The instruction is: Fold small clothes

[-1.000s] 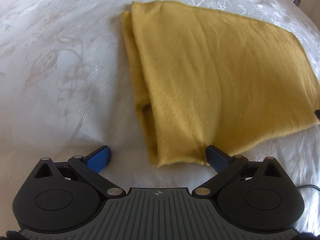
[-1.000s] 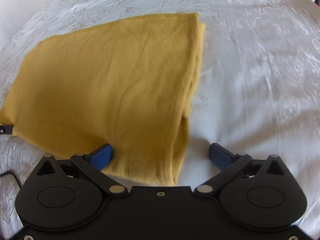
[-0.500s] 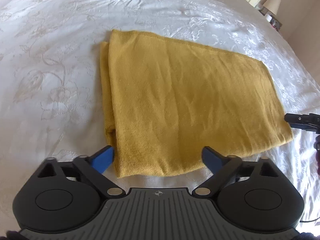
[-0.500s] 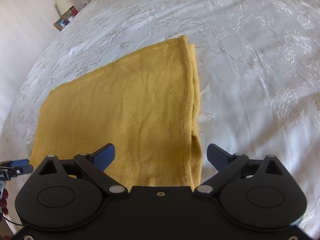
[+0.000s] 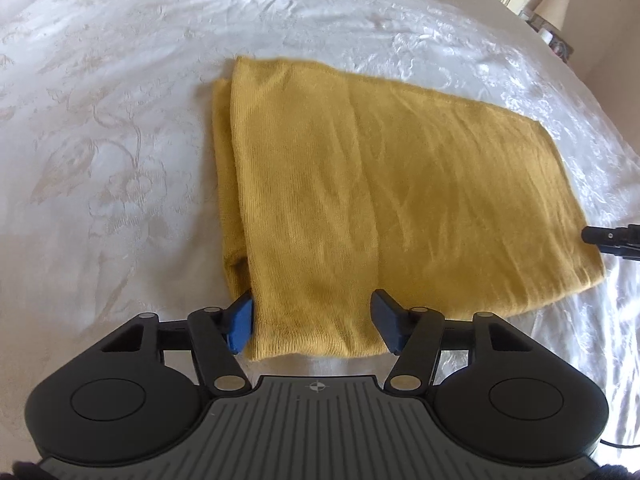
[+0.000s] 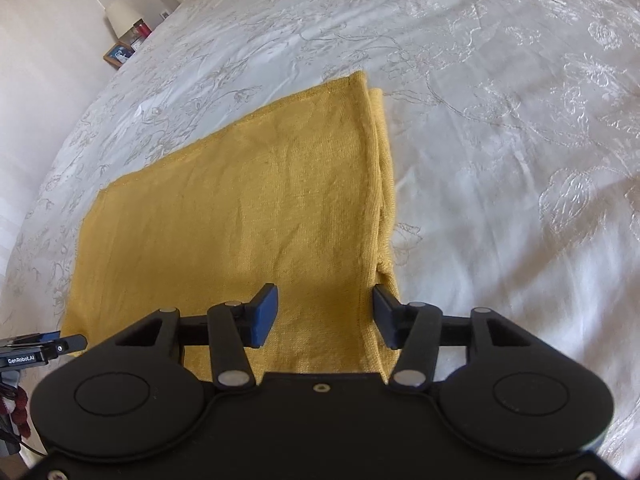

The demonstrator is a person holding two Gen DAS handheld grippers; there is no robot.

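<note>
Bedspread [image 5: 120, 128], white, floral-embossed; bedside lamp [image 6: 122, 18].

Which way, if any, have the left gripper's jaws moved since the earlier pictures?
Yes. The left gripper has narrowed, its jaws closing inward over the yellow cloth's near edge without pinching it.

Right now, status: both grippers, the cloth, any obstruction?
Left gripper and right gripper closing over near corners of folded mustard-yellow knit cloth, not yet pinched. Cloth flat on white embroidered bedspread. Nothing in the way.
</note>
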